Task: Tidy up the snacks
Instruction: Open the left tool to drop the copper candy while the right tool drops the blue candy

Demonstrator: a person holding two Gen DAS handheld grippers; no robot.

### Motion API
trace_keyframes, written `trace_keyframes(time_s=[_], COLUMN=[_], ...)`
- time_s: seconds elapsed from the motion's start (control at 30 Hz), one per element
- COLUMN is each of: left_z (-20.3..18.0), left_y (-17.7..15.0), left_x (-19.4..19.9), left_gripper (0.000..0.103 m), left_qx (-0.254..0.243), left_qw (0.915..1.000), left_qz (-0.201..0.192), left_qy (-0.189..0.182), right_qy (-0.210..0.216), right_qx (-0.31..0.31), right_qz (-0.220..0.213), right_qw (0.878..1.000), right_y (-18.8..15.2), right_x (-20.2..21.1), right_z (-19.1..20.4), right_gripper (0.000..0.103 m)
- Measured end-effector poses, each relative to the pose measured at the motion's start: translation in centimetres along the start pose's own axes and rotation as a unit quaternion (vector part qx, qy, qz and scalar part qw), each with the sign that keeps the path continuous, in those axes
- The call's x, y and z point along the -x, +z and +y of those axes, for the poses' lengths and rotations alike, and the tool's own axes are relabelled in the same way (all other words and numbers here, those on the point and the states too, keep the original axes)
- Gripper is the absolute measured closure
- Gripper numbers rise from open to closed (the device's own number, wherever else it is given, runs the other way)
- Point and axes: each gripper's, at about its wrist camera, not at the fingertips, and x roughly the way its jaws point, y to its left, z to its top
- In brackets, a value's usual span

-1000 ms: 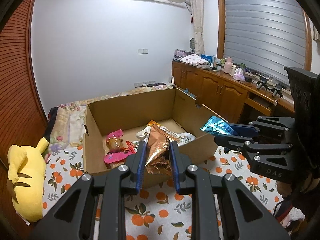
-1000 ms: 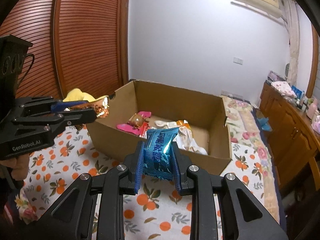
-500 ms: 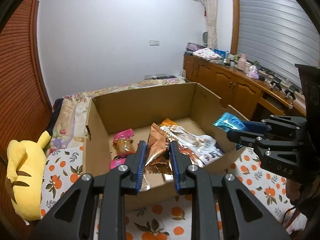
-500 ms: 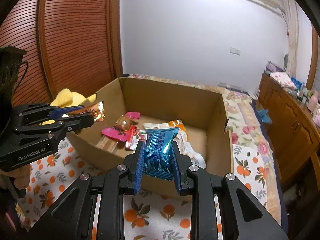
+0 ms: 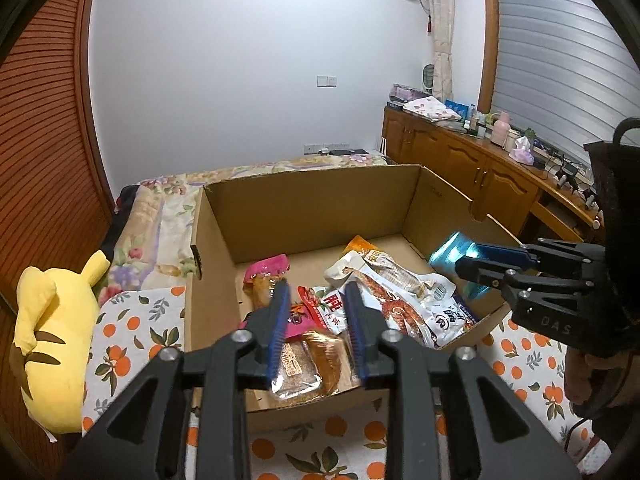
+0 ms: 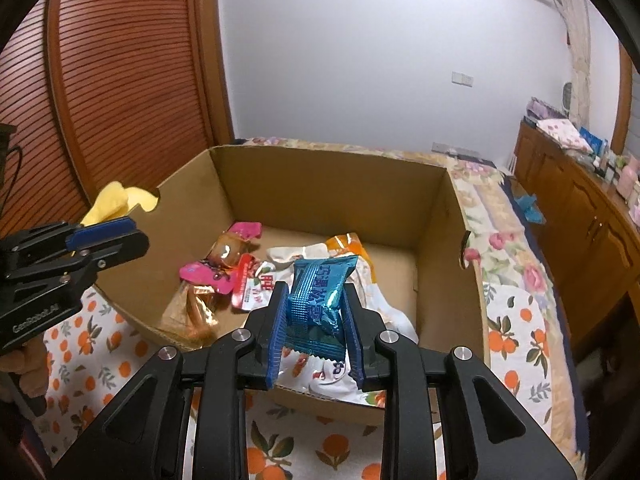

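Note:
An open cardboard box (image 5: 312, 208) stands on the orange-print bedspread and holds several snack packets. My left gripper (image 5: 318, 312) is open and empty above the box's near edge; a brown snack packet (image 5: 308, 368) lies in the box below it. It shows at the left of the right wrist view (image 6: 108, 236). My right gripper (image 6: 316, 320) is shut on a blue snack packet (image 6: 318, 300) over the box's near right corner. In the left wrist view that gripper (image 5: 476, 260) holds the blue packet (image 5: 452, 252) above the box's right wall.
A yellow plush toy (image 5: 52, 340) lies left of the box. A wooden cabinet (image 5: 480, 176) with clutter runs along the right wall. A slatted wooden wardrobe (image 6: 120, 92) stands to the left. A white snack bag (image 5: 400, 296) and a pink packet (image 5: 268, 268) lie in the box.
My left gripper has opened and let the brown packet fall into the box. Both grippers have moved forward over the box. The right gripper still holds the blue packet.

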Motion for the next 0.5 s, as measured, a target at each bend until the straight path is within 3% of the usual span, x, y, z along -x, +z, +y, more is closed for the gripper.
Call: trace_keyframes(time_s=[0.07, 0.2, 0.5], left_z=[-0.1, -0.4, -1.3], left_y=[0.0, -0.5, -1.8], left_x=[0.1, 0.8, 4.3], left_gripper=[0.064, 0.054, 0.049], left_qx=[-0.003, -0.004, -0.009], left_qw=[1.0000, 0.9999, 0.9993], left_qz=[-0.003, -0.008, -0.031], left_qy=[0.002, 0.005, 0.016], right_qy=[0.001, -0.001, 0.004], right_qx=[-0.004, -0.002, -0.006], right_qz=[-0.001, -0.005, -0.044], right_qw=[1.000, 1.000, 0.999], right_y=[-0.1, -0.3, -1.9], right_x=[0.0, 0.4, 4.4], right_z=[-0.1, 0.0, 0.9], right_gripper=[0.067, 0.065, 0.060])
